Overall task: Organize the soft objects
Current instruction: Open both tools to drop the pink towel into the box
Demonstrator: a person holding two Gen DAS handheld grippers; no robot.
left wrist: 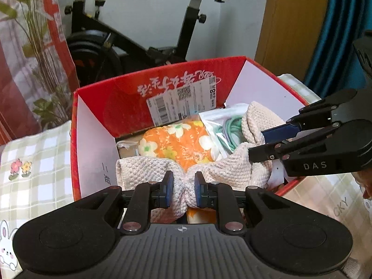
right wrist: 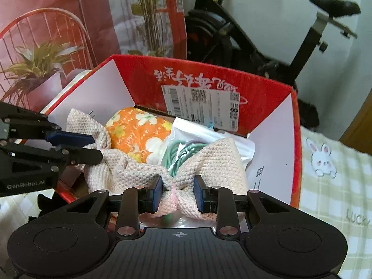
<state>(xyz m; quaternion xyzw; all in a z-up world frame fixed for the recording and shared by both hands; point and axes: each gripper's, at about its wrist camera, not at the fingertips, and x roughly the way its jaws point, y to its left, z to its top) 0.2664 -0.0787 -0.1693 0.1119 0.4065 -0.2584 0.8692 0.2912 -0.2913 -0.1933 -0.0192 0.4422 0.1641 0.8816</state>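
The left tool (left wrist: 183, 191) is clamped on one bunched edge of the beige cloth (left wrist: 223, 162), and the right tool (right wrist: 177, 191) is clamped on another bunched edge of the same cloth, so the cloth hangs between them over the open red box (left wrist: 121, 107). Its middle sags down inside the box, on top of the orange pillow (left wrist: 176, 141) and just beside the clear bag (right wrist: 209, 137) with the green cord (right wrist: 183, 153). The first risk, I think, is the cord bag: the cloth lies against it, and if the cloth is lifted or pulled sideways, the knit can catch the bag and drag it up or out of the box. The second risk is slipping. Each tool holds only a small gathered fold between its blue pads (right wrist: 158, 191), and if the two tools pull apart too strongly, one fold can slide out and that end falls. If instead the tools let go at different times, the cloth can drop in a heap, or part of it can hang over the box wall onto the counter (right wrist: 325, 186). The tools are also near each other, so a careless turn can knock one against the other.
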